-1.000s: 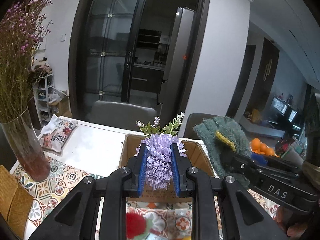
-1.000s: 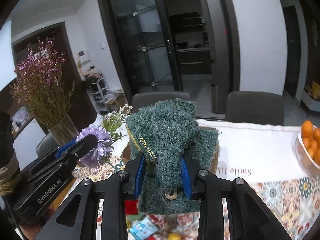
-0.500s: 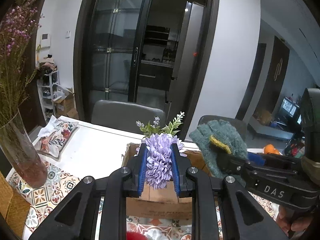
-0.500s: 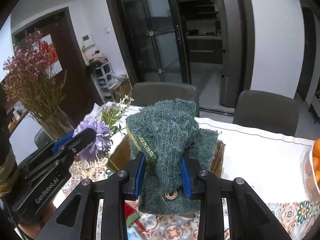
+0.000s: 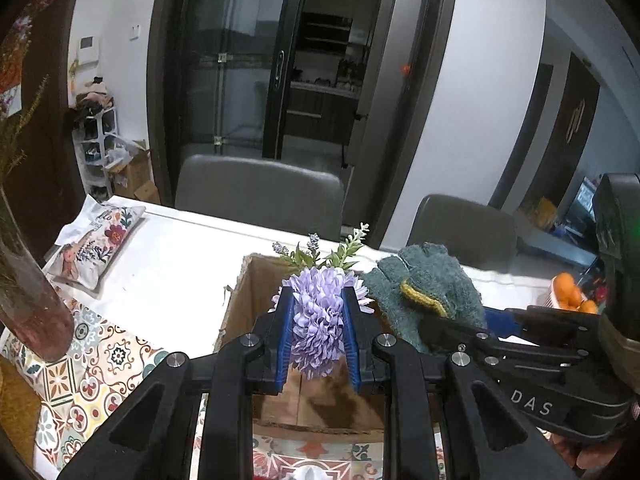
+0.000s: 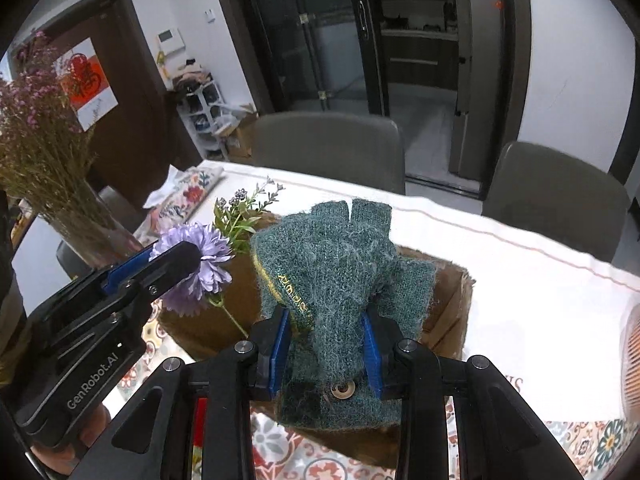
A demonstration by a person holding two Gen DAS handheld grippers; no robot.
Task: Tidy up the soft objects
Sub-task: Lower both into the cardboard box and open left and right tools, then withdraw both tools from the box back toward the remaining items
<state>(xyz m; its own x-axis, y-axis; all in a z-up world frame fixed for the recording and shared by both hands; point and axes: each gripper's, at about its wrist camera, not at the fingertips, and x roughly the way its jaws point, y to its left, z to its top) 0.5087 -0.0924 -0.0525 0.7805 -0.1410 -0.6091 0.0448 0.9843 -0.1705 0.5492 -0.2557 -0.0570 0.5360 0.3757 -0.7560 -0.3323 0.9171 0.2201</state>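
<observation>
Advancing since a second ago, both grippers now hang over the cardboard box. Left gripper clamps the purple artificial flower; right gripper clamps the green knitted glove. Judgement: release into the box comes next.

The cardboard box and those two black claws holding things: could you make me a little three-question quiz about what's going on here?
1. True or false: the left gripper holds a purple artificial flower.
2. What does the right gripper clamp? A) a floral pouch B) a green knitted glove C) an orange
3. What open container on the table sits just beyond both grippers?

Key:
1. True; its blue pads squeeze the bloom.
2. B; the floral pouch lies on the white cloth, and the oranges sit off to the side.
3. The cardboard box.
</observation>
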